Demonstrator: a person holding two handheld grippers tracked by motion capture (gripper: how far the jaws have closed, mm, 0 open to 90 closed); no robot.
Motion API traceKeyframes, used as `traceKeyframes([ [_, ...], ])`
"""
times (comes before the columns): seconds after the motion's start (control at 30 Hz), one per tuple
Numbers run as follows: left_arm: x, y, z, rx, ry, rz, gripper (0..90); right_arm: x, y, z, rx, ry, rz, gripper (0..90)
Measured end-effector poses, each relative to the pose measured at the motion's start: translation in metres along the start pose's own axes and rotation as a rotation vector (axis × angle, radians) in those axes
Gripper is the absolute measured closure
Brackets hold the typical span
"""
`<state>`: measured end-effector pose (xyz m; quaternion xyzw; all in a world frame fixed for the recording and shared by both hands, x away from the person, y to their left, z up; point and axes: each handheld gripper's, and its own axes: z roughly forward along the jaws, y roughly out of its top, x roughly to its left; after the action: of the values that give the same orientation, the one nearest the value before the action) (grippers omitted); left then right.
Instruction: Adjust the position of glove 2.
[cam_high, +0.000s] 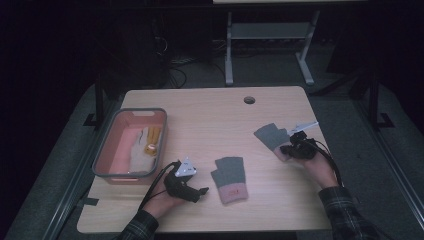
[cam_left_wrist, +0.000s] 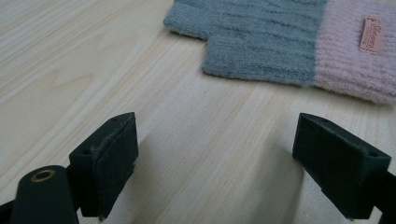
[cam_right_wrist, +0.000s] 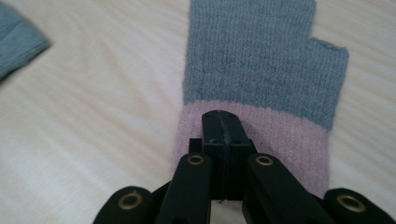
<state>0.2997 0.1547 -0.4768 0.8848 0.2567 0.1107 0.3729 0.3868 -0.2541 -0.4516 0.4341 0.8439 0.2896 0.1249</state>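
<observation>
Gripping one glove, second glove loose

Right gripper (cam_right_wrist: 223, 135) jaws together, clamped on pink cuff of right glove (cam_high: 272, 136), table's right side. Left gripper (cam_left_wrist: 215, 158) jaws apart, beside middle glove (cam_high: 230, 179). Pink bin (cam_high: 102, 160) far left holds pale glove (cam_high: 136, 152), nothing blocking.

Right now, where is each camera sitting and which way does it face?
High view: above the person's side, looking forward and down on the table; both forearms, left gripper and right gripper show.
Left gripper view: rides the left gripper, looking between its open jaws at the near glove.
Right gripper view: rides the right gripper, shut on the far glove at its pink cuff.
Shared: the high view also shows the near glove and the far glove.
</observation>
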Motion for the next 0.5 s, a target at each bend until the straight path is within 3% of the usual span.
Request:
traceKeyframes([
  [0.27,0.000,0.000,0.000,-0.001,-0.001,-0.001,13.5,0.024,-0.010,-0.010,0.030,0.029,-0.046,90.0],
  [0.5,0.000,0.000,0.000,-0.007,-0.001,-0.002,13.5,0.038,-0.022,-0.018,0.031,0.057,-0.052,90.0],
])
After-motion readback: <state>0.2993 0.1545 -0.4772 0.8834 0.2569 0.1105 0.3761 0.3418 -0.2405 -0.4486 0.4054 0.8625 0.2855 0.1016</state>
